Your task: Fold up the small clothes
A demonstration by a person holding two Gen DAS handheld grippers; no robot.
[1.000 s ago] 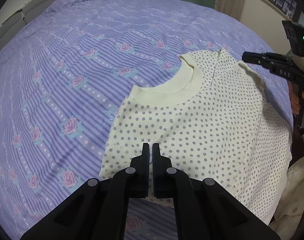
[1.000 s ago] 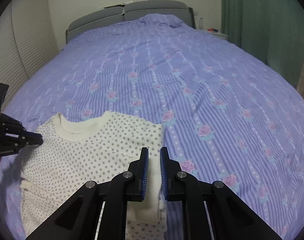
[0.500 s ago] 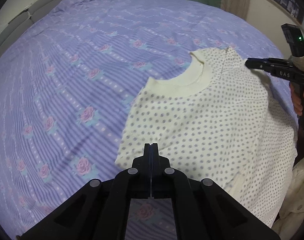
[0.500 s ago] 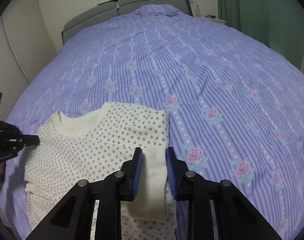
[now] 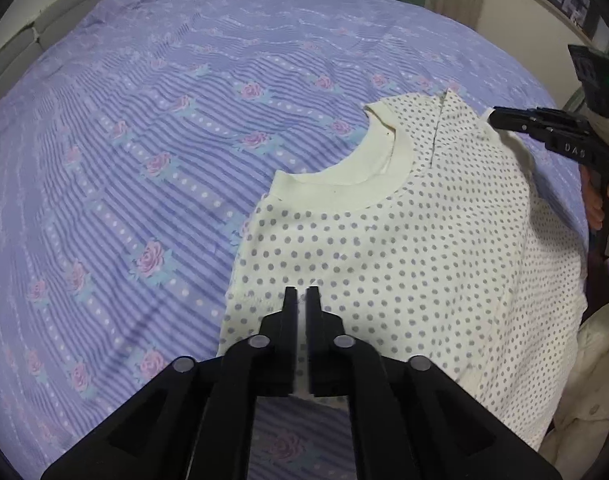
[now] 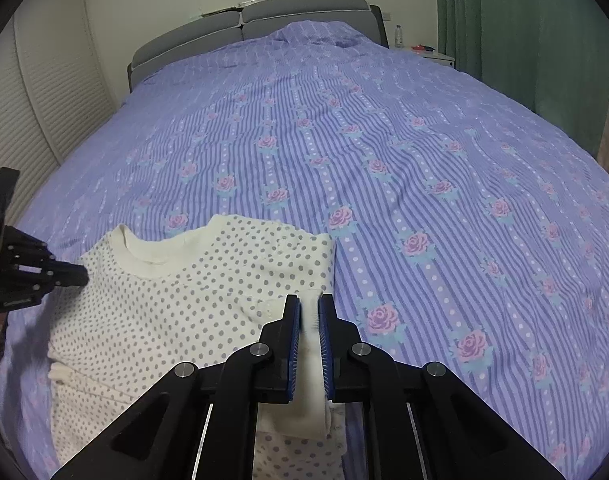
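Note:
A small cream top with grey polka dots (image 5: 404,248) lies on the bed, its plain cream collar (image 5: 344,184) toward the headboard. It also shows in the right wrist view (image 6: 176,296). My left gripper (image 5: 301,294) is nearly shut over the top's left side, with a strip of cloth between its jaws. My right gripper (image 6: 309,306) is shut on the cream sleeve cuff (image 6: 310,380) at the top's right edge. Each gripper appears in the other's view, the right (image 5: 544,132) and the left (image 6: 44,276).
The bed is covered by a purple striped spread with pink roses (image 6: 384,140). A grey headboard (image 6: 244,24) stands at the far end, green curtains (image 6: 524,32) to the right, a louvred wall (image 6: 36,100) to the left. Pale cloth (image 5: 584,400) lies off the bed's edge.
My left gripper closed fully half a second ago and now stands slightly apart on the cloth. My right jaws widened, then closed on the cuff. The top shifted slightly.

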